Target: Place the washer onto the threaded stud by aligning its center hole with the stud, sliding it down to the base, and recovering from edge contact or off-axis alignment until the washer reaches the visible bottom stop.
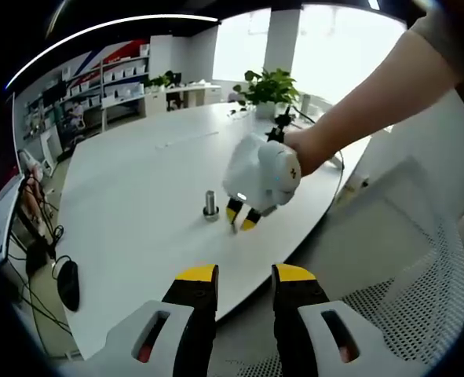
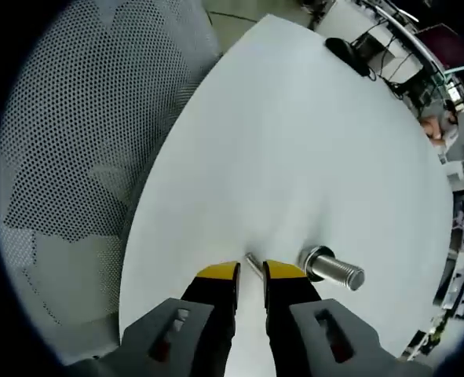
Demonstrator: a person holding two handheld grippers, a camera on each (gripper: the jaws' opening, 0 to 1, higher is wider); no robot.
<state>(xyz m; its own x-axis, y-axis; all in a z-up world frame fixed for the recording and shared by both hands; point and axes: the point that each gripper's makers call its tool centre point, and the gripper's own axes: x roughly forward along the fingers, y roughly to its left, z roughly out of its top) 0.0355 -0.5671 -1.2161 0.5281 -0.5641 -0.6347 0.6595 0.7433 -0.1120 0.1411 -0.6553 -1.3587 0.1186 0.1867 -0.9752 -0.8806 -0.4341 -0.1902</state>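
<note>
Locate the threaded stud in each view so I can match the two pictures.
Left gripper view: the stud stands upright on the white table, just left of centre, beside the right gripper coming in from the right.
Right gripper view: the stud is low and right of centre, just right of that view's own jaws, its threaded end pointing right.
Shared landmark: the black mouse at the table edge.
</note>
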